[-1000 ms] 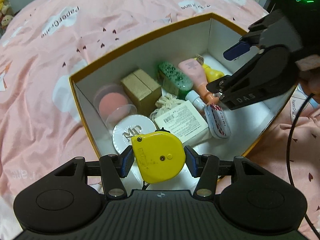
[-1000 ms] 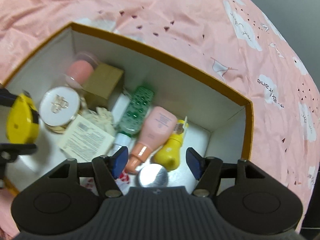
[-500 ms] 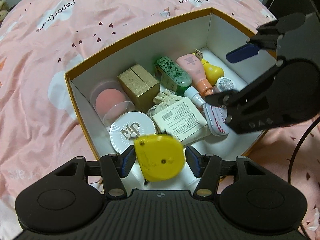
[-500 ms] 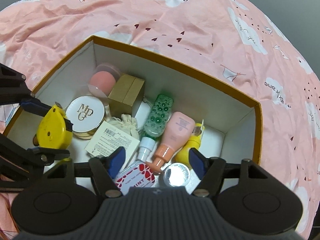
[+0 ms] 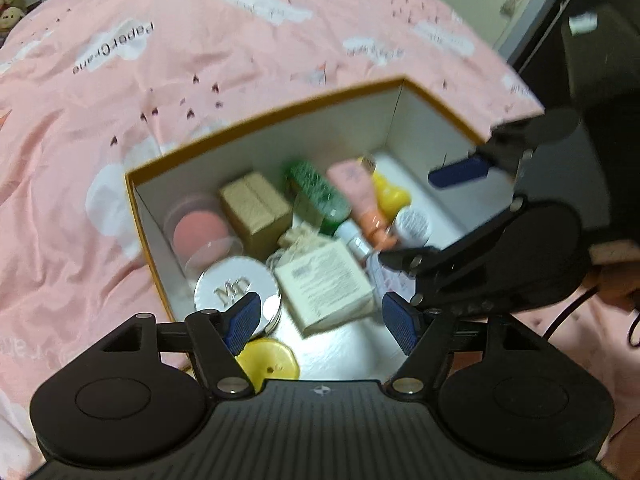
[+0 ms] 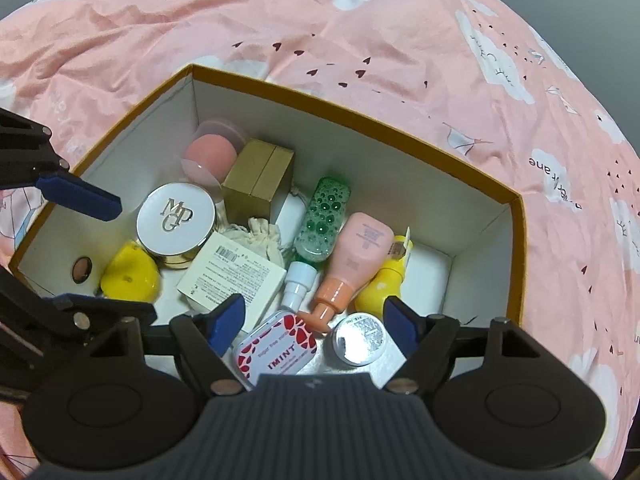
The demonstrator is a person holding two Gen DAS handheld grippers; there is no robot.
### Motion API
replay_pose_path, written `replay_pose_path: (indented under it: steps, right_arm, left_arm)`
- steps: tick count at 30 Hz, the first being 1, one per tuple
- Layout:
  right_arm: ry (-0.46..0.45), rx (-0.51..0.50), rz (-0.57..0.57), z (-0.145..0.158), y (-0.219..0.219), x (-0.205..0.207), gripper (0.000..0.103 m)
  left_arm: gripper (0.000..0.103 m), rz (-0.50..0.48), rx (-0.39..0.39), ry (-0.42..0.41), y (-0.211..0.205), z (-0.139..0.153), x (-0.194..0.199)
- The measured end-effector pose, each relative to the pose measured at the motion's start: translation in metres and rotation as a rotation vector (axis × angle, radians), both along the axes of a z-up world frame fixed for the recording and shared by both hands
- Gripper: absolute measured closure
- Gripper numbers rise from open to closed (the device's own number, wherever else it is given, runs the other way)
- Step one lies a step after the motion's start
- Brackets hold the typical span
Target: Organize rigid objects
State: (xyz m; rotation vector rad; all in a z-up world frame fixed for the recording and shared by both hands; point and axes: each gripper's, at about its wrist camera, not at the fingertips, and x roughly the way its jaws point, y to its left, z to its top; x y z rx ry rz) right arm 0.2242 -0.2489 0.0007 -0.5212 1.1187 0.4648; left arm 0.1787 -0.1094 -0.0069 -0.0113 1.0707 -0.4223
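Although both grippers hover over the box point(image 6: 516, 248), neither one is holding anything: the left gripper point(image 5: 320, 318) has its blue pads spread wide with only air between them, and the right gripper point(image 6: 314, 322) is spread just as wide above the near end of the box. From where I stand the sorting looks close to finished. The yellow tape measure point(image 6: 130, 278) lies on the box floor in the corner beside the white round compact point(image 6: 176, 222), free of any grip, and in the left wrist view only its top edge peeks out below the left finger. Around it the box is well filled: a pink sponge case point(image 6: 210, 152) and a gold carton point(image 6: 258, 180) toward the back wall, a white labelled carton point(image 6: 230, 276) and a small cloth pouch point(image 6: 262, 238) in the middle, then a green bottle point(image 6: 324, 220), a pink bottle point(image 6: 356, 260) and a yellow bottle point(image 6: 382, 286) lying side by side, with a red and white mint tin point(image 6: 276, 350) and a small silver-lidded jar point(image 6: 360, 338) nearest the right gripper. On the pink bedspread point(image 6: 360, 60) around the box I can see nothing loose waiting to go in, so I judge little or nothing remains, though the cameras show only part of the bed.
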Motion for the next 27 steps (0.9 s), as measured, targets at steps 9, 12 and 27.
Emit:
replay_pose_path:
  steps: [9,12,27]
  right_arm:
    - [-0.091,0.029,-0.055,0.034,-0.013,-0.011,0.027]
    - [-0.157,0.079,-0.089,0.053,-0.018,-0.022,0.026]
    - [-0.472,0.351,-0.284,0.083,-0.024,-0.122,0.007]
  left_arm:
    - [0.021,0.108,-0.080,-0.306,0.013,0.043,-0.026]
    - [0.021,0.125,-0.063,-0.436,0.015,0.056,-0.041]
    - [0.017,0.293,-0.020,-0.761,0.045,0.067,-0.123]
